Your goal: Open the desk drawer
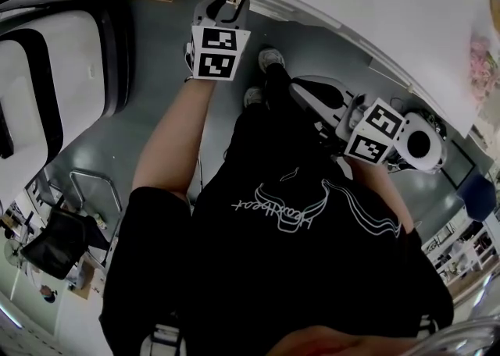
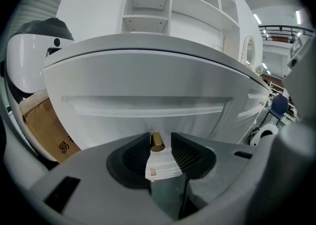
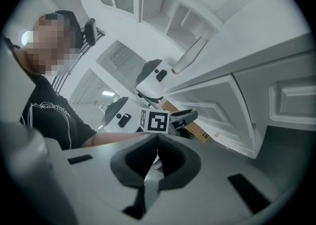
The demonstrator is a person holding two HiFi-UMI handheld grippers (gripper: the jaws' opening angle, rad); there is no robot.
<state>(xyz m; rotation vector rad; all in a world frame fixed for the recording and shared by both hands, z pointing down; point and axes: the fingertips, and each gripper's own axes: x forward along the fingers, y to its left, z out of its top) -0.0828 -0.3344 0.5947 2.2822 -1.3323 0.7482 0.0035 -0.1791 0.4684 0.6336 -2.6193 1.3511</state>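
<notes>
1. The drawer (image 2: 148,83) is a white panelled front under the desk top (image 2: 148,51), shut flush. It fills the left gripper view.
2. Its small brass knob (image 2: 157,142) stands between the jaws of the left gripper (image 2: 160,138). The jaws are spread either side of it, the left pad close against it and a sliver of gap on the right, so it is not pinched.
3. The right gripper (image 3: 157,139) hangs well off to the side, pressed together on nothing.
4. Around it, a cardboard box (image 2: 47,125) sits low to the left of the drawer, with a white rounded shell (image 2: 27,56) above it.
5. Open shelves (image 2: 168,2) rise behind the desk.
</notes>
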